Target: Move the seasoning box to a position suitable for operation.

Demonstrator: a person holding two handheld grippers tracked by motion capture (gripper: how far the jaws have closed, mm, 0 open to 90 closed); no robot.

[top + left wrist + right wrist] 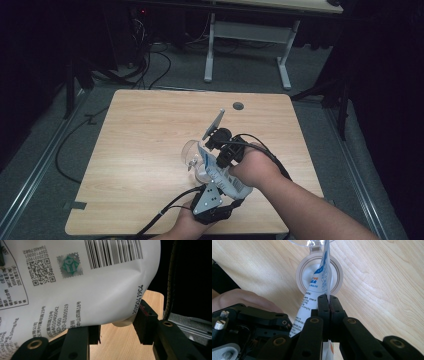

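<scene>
On grey carpet, pale wooden table.

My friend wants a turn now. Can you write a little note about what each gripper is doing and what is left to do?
Right gripper: shut on the flat edge of the white pouch.
Left gripper: jaws around the pouch's lower body, steadying it.
Things: the pouch hangs tilted over the round open jar on the wooden table; the jar's clear lid is flipped back.
Done: lid open, pouch lined up above the mouth.
Left: probably empty the pouch into the jar, then close the lid. Whether the pouch is cut open cannot be told.
</scene>
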